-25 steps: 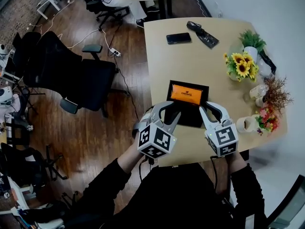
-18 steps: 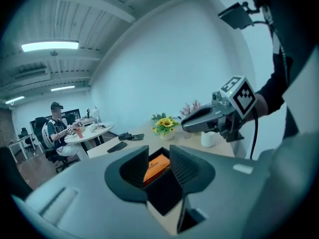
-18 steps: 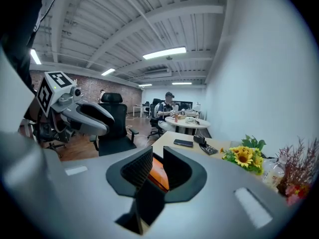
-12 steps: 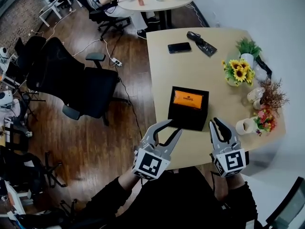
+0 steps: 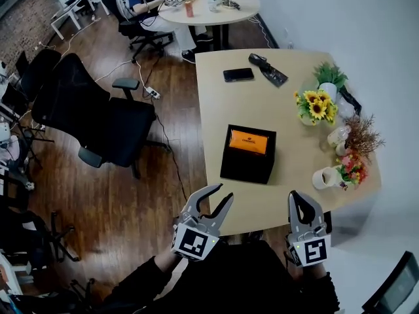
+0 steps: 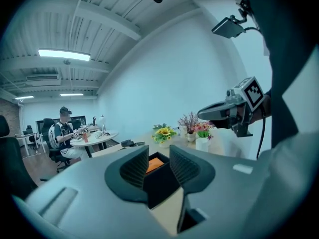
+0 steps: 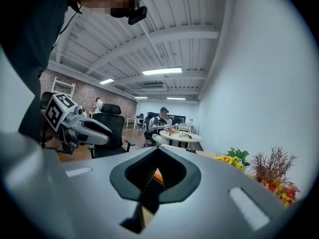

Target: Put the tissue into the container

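Observation:
The black container (image 5: 247, 165) stands in the middle of the wooden table (image 5: 275, 103), and the orange tissue pack (image 5: 249, 141) lies inside it. Both grippers hang off the table's near edge, well short of the container. My left gripper (image 5: 224, 191) holds its jaws apart with nothing between them; through that gap in the left gripper view (image 6: 158, 164) I see the container (image 6: 162, 180) and the orange pack (image 6: 155, 163). My right gripper (image 5: 298, 197) is shut and empty; in the right gripper view (image 7: 156, 156) its jaws meet at the tips.
A phone (image 5: 238, 74) and a black object (image 5: 265, 68) lie at the table's far end. Sunflowers (image 5: 313, 107), dried flowers (image 5: 359, 136), pink flowers (image 5: 350, 167) and a white mug (image 5: 324, 177) line its right side. Office chairs (image 5: 105, 120) stand left; a person sits at a round table (image 5: 209, 2).
Both grippers have drawn back from the container's near edge to beyond the table's edge. The right jaws have closed. The orange pack stays inside the container.

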Tool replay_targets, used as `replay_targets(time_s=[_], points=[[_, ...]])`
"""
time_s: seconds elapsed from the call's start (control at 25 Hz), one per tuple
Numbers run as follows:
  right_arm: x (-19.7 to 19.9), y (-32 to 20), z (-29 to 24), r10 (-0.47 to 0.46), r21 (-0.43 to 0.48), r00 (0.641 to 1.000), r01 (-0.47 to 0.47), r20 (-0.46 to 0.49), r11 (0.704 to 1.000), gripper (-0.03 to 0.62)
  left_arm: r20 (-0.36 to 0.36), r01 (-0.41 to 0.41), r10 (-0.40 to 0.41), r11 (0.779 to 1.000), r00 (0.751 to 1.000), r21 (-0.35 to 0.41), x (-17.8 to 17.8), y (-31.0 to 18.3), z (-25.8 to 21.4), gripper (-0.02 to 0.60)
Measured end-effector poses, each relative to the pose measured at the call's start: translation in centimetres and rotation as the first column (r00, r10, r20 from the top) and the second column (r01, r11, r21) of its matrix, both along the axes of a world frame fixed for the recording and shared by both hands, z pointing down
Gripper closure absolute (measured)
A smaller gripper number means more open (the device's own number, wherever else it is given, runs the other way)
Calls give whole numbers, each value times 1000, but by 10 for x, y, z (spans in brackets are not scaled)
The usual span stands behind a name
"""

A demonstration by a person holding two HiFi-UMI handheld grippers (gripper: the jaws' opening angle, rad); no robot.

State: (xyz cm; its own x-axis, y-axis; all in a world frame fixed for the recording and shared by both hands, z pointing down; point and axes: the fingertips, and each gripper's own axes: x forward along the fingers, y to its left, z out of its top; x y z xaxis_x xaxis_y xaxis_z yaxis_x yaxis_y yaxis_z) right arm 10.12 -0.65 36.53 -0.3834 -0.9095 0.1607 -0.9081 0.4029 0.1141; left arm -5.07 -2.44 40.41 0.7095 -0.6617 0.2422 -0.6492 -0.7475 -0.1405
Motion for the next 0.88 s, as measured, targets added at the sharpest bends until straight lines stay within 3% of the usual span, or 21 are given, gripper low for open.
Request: replay_targets(time_s=[0.44,0.88], points=[[25,13,-13,-106,49,993,103,54,993,594,7,28,-29,999,1000,47,47,20,-26,469],[33,7,-16,-149,68,986,145,72,987,594,24,45,-45,999,999,31,62,25,-20,469]])
